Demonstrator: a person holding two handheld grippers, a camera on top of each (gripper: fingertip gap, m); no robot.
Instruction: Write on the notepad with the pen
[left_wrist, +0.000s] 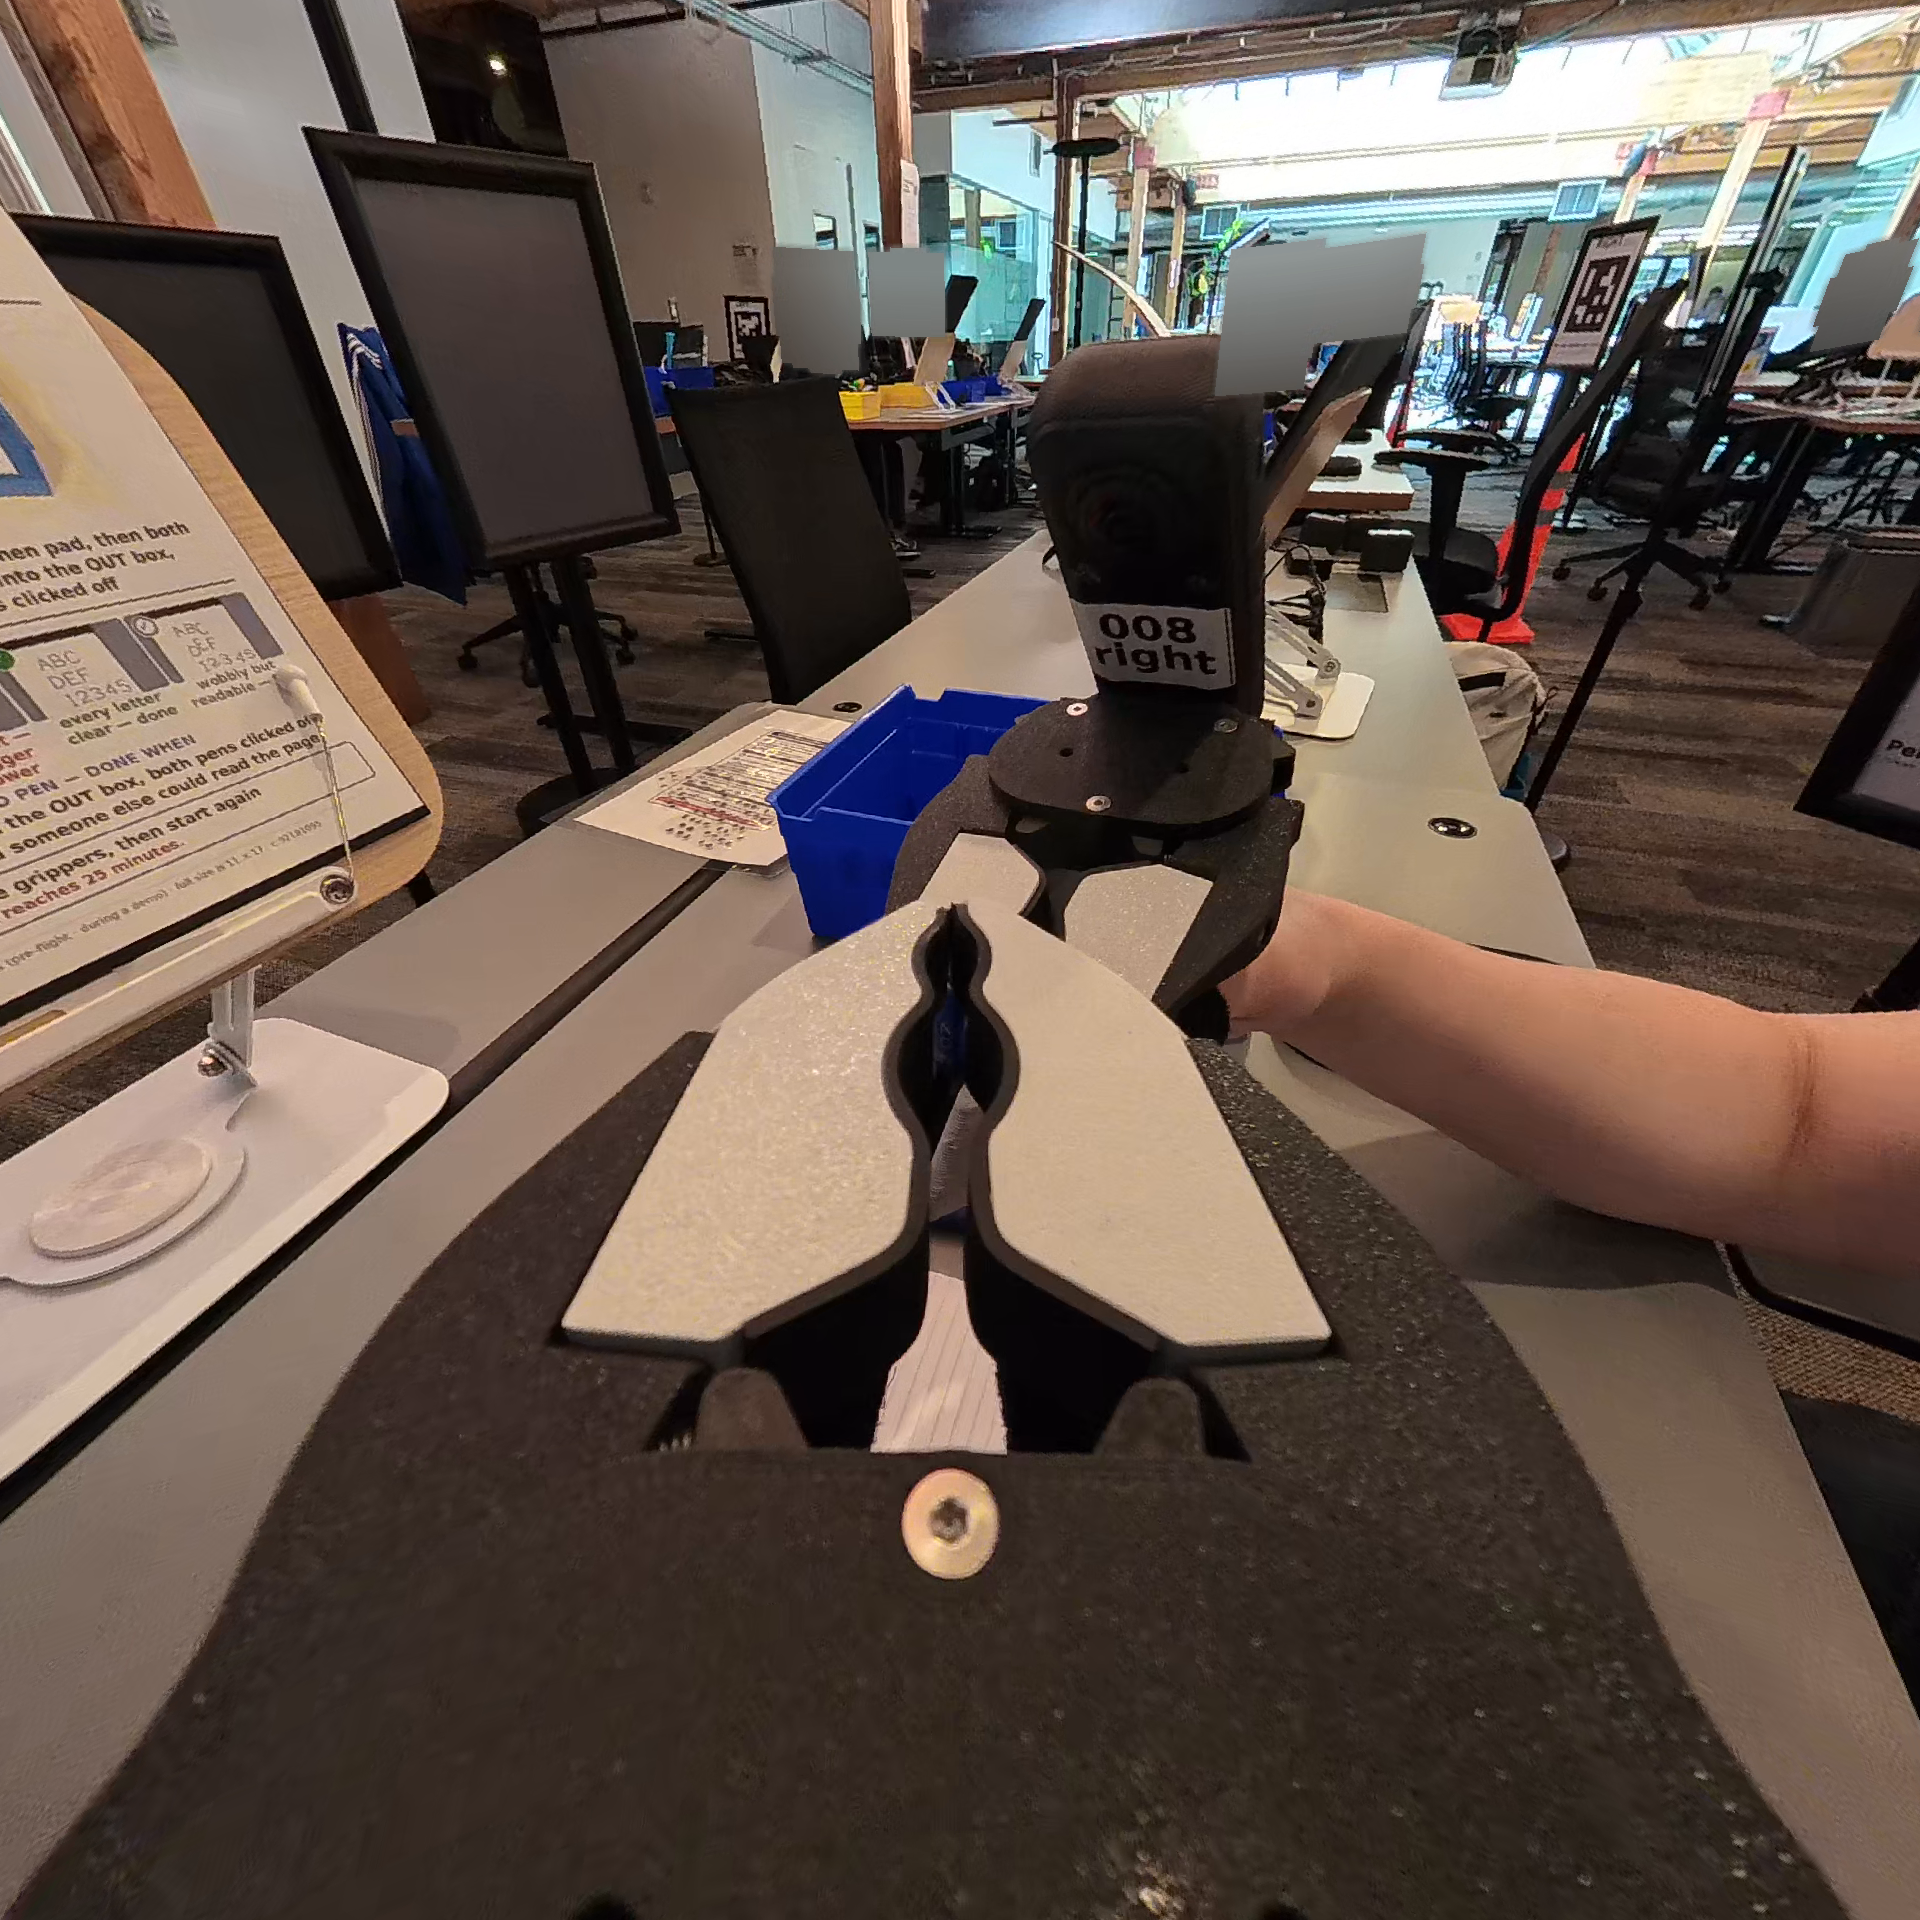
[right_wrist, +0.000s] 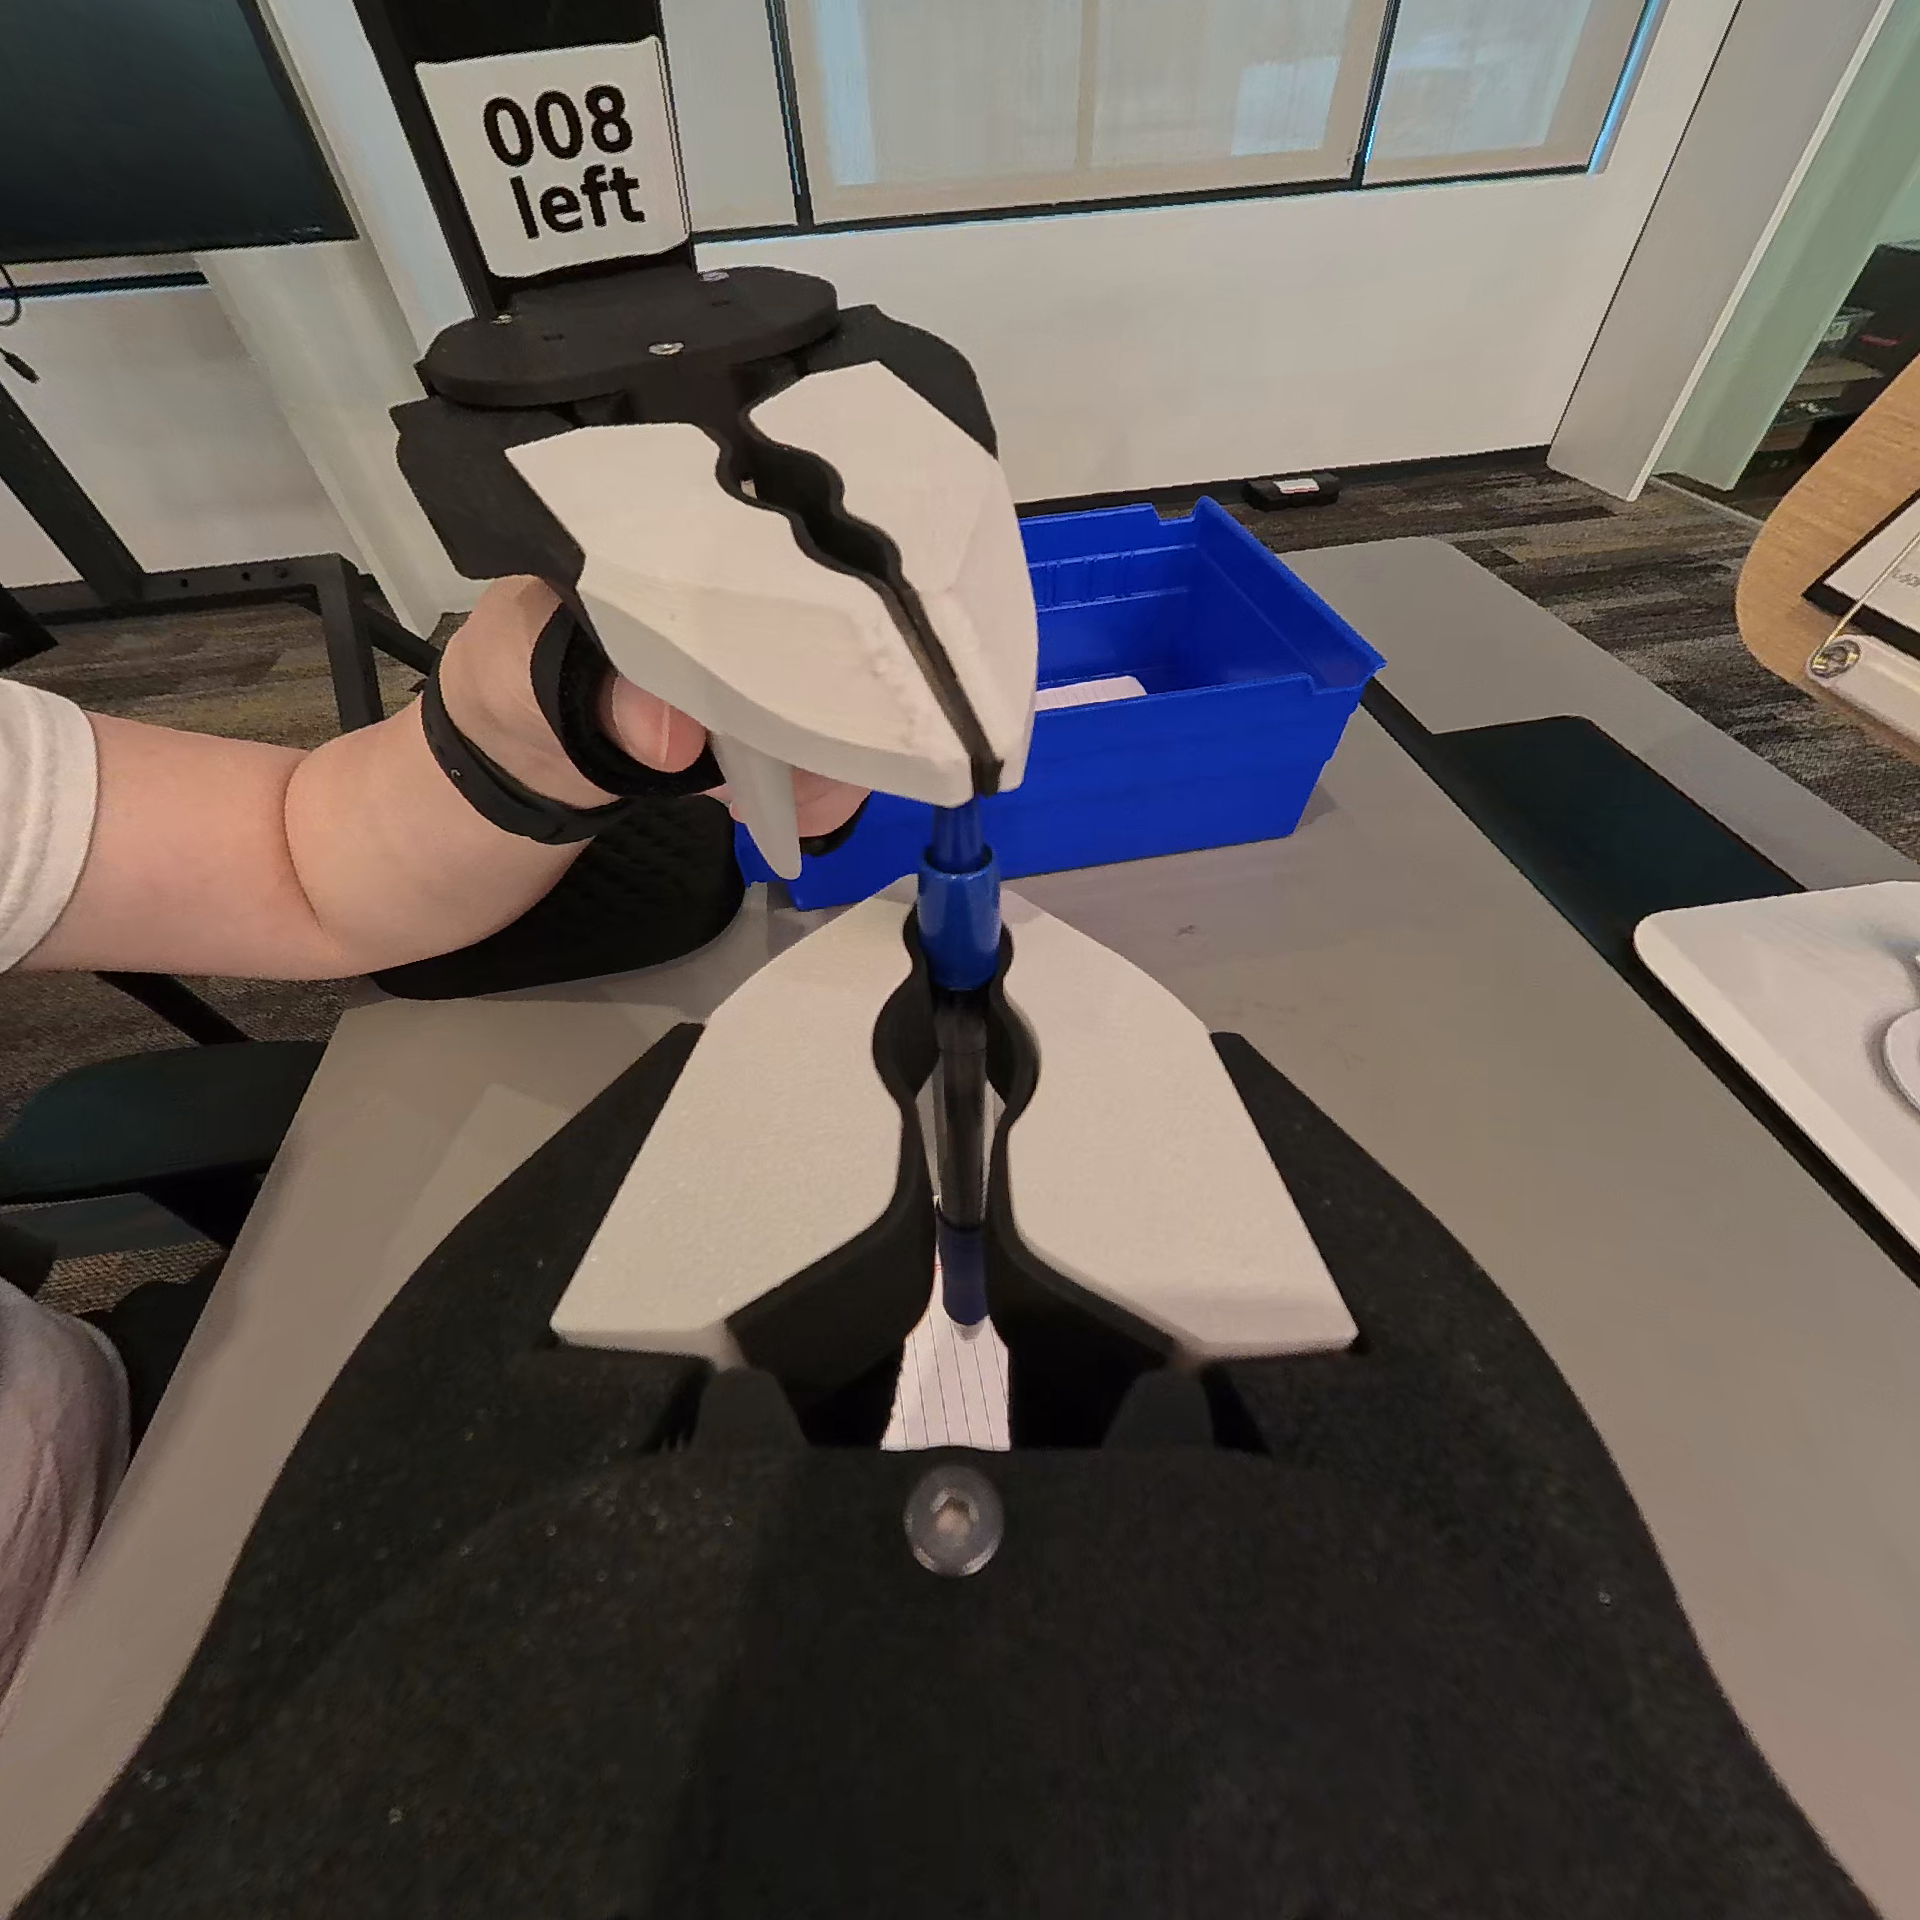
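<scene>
Between my right gripper's (right_wrist: 956, 997) closed white fingers stands the slim blue-and-black pen (right_wrist: 957, 1091), upright, tip towards the white lined notepad (right_wrist: 951, 1392) below. My left gripper (right_wrist: 982, 774), shut, pinches its top clicker. The nib and most of the pad are hidden.

This is an open-plan office: rows of desks (left_wrist: 935, 416) with black swivel chairs (left_wrist: 800, 530) stretch back under timber beams, patterned carpet (left_wrist: 1714, 748) covers the floor, framed boards on stands (left_wrist: 499, 353) line one side, and glass partition windows (right_wrist: 1091, 94) stand behind.
</scene>
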